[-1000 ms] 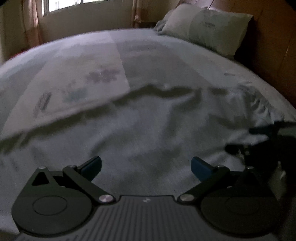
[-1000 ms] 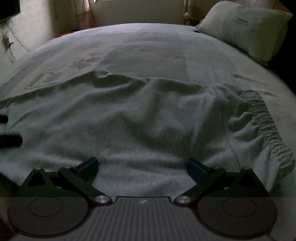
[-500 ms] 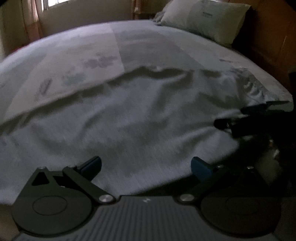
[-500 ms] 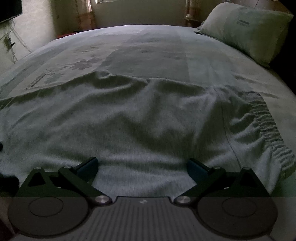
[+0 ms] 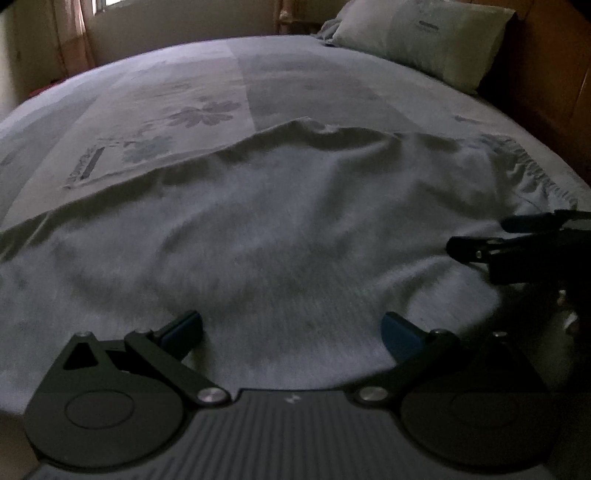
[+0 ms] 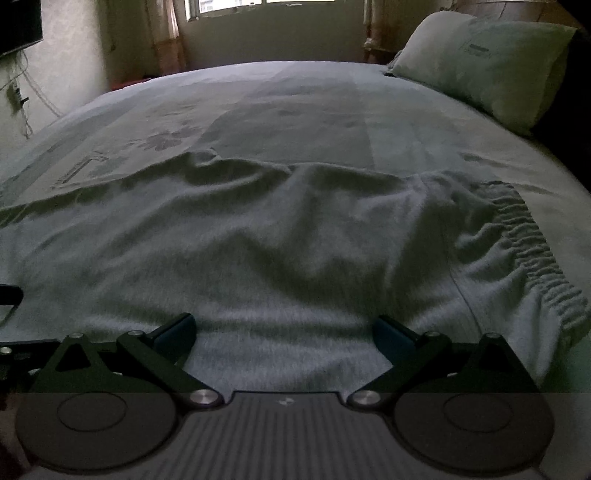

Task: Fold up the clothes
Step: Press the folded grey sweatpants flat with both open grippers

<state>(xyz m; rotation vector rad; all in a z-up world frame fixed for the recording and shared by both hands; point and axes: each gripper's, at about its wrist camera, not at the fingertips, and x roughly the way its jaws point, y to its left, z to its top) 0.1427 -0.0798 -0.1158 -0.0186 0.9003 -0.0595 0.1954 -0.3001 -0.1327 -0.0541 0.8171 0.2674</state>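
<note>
- Trousers [image 6: 280,251] of grey knit, a single pair, are lying spread across the near half of the bed [image 6: 314,110], with the gathered elastic waistband [image 6: 532,251] at the right end.
- Compared with a second ago, the cloth is lying in much the same place, while the left wrist view is now sitting lower and closer over it, showing more of the far fold edge and the flower print on the bedspread.
- In that same view the right gripper [image 5: 517,240] is reaching in higher at the right edge than it was a second ago, over the cloth near the waistband end.
- Two grippers are working here: the left gripper [image 5: 291,328] is hovering over the near edge of the trousers with its blue-padded fingers spread wide and nothing between them.
- From its own camera, the right gripper's jaws are standing just as wide apart above the fabric, gripping nothing.
- One pillow [image 6: 484,62] is resting at the far right corner, against a wooden headboard [image 5: 546,74].
- One window [image 6: 258,3] with curtains [image 6: 166,33] is letting in dim light behind the bed.
- Cables [image 6: 18,99] are hanging on the left wall under a dark screen [image 6: 18,26].
- Nothing is lying on top of the trousers.
</note>
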